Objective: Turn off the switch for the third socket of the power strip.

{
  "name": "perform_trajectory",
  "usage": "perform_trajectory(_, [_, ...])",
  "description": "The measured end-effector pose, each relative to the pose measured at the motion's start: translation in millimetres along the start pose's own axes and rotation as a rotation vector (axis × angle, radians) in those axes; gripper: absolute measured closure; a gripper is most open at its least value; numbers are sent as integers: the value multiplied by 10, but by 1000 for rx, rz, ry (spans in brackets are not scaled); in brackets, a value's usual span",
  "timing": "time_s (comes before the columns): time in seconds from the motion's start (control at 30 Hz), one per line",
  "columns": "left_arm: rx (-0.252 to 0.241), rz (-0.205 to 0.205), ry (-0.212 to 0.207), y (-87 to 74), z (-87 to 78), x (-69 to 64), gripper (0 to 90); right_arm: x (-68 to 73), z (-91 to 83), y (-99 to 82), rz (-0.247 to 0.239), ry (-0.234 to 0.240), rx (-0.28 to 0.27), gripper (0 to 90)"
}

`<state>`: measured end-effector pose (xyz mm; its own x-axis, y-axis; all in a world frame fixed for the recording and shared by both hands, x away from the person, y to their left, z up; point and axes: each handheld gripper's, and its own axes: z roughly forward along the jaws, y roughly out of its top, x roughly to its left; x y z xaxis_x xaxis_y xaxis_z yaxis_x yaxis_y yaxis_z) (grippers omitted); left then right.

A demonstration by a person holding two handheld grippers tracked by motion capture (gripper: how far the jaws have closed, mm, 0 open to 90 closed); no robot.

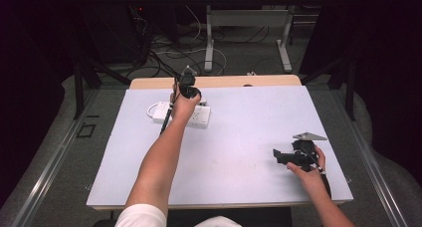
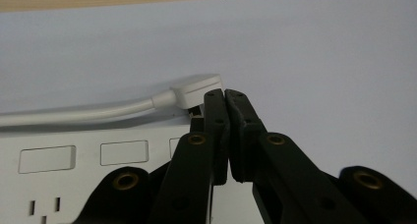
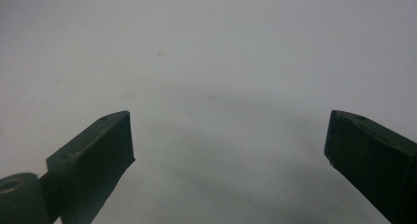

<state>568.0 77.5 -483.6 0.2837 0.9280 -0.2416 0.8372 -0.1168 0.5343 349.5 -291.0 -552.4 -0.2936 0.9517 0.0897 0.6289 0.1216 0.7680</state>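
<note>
Near far edge, power strip (image 1: 191, 115), left tongs (image 2: 224, 94).

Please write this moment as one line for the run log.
left gripper: shut, at power strip | right gripper: open, empty, over table

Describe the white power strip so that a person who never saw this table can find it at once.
Start from the pale blue table top and look to its far left part, near the wooden edge. There lies the power strip, a flat white bar with rows of sockets, under the left gripper, whose jaws are shut. It has a white cable with a flat plug beside it.
</note>
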Motion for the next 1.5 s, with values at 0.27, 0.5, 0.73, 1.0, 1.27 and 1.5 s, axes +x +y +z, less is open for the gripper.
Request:
perform_trajectory(0.27, [38,8,14,-33,103,-7,899,-1,0,-2,0,4,2,40])
perform_trajectory(0.5, [51,9,27,-55,158,-8,900,-3,1,-4,0,4,4,41])
perform_trajectory(0.73, [76,13,27,-77,209,-2,900,-12,-10,-14,4,2,4,41])
perform_trajectory(1.0, [86,13,41,-94,253,-7,900,-4,2,-15,5,6,5,42])
perform_trajectory(1.27, [68,-1,34,-126,269,15,900,-11,0,-16,7,7,7,43])
perform_trajectory(1.5, [56,-14,20,-143,268,33,900,-7,1,-15,4,6,6,43])
